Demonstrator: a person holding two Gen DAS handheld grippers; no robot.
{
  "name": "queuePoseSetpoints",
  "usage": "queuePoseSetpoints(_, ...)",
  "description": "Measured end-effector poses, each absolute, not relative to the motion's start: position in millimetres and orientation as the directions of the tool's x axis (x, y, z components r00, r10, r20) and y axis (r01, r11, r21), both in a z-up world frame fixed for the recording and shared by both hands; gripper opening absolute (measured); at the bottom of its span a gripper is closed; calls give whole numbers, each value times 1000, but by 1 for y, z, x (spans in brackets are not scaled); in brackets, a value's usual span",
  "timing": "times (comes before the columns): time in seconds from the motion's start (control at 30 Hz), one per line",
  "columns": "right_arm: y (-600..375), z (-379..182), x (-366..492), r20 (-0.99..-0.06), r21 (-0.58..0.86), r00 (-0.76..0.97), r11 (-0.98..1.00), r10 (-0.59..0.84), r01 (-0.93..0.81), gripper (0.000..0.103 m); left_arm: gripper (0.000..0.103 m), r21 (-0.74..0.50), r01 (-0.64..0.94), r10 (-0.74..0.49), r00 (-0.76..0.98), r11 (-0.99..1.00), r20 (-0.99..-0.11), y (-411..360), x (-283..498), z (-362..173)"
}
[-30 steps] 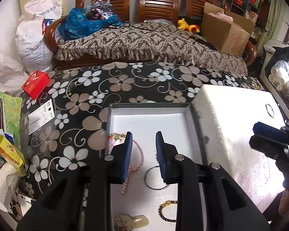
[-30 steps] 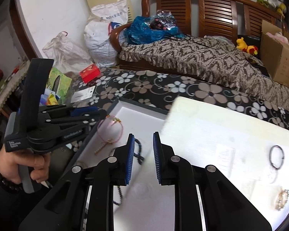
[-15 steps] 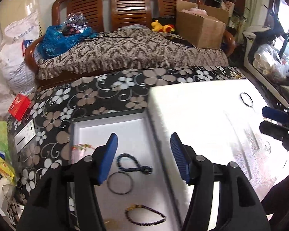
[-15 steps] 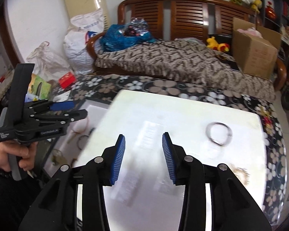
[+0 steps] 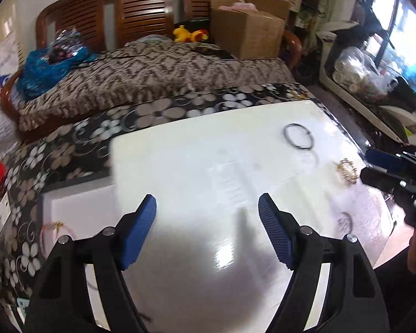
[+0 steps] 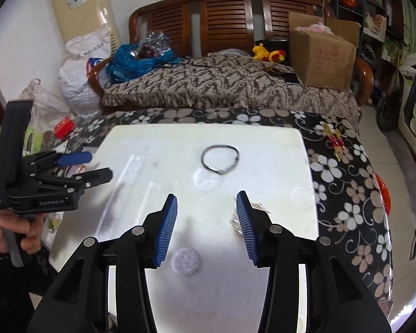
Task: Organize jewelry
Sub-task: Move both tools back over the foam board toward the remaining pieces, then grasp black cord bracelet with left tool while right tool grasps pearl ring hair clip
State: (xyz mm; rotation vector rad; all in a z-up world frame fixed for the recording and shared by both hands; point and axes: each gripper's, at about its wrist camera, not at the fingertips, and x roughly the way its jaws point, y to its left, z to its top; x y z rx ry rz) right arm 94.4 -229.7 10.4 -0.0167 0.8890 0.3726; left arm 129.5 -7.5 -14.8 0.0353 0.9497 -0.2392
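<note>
A black cord bracelet (image 6: 220, 159) lies on the white board (image 6: 263, 152); it also shows in the left wrist view (image 5: 298, 136). A gold bracelet (image 5: 346, 170) lies near the board's right edge, partly hidden behind my right finger (image 6: 245, 226). My right gripper (image 6: 206, 223) is open and empty above the board, short of the black bracelet. My left gripper (image 5: 206, 229) is open and empty over the board's left part. The white jewelry tray (image 5: 77, 208) lies left of the board, with a red string bracelet (image 5: 54, 229) in it.
The table has a black floral cloth (image 6: 344, 194). A wooden sofa (image 6: 224, 83) with a cardboard box (image 6: 321, 52) stands behind. A red box (image 6: 63, 126) and bags lie at the left. A red-gold ornament (image 6: 334, 140) lies on the cloth to the right.
Both grippers have swung right from the tray to over the white board and opened wider. The tray's bracelets have mostly left the left wrist view.
</note>
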Motion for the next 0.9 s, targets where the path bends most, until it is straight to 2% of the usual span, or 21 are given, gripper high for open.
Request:
queuePoseSetpoints(0.17, -239, 1, 92, -776, 142, 553, 938, 304, -316, 47, 74, -70, 271, -213, 544, 960, -812, -45, 146, -12)
queuePoseSetpoints(0.37, -248, -10, 92, -794, 149, 528, 939, 301, -311, 47, 65, -52, 306, -213, 520, 951, -827, -78, 172, -15)
queuePoseSetpoints(0.5, -248, -15, 95, -802, 137, 519, 936, 297, -324, 47, 54, -40, 327, -207, 495, 944, -844, -96, 186, -21)
queuePoseSetpoints(0.6, -243, -19, 98, -805, 110, 518, 931, 289, -347, 46, 52, -34, 331, -201, 484, 943, -852, -103, 194, -26)
queuePoseSetpoints(0.77, -237, -22, 103, -804, 71, 526, 923, 277, -377, 40, 36, 0, 339, -176, 489, 941, -854, -114, 206, -29)
queuePoseSetpoints(0.9, -238, -24, 104, -804, 67, 525, 920, 279, -386, 35, 17, 5, 362, -182, 480, 932, -858, -121, 208, -28)
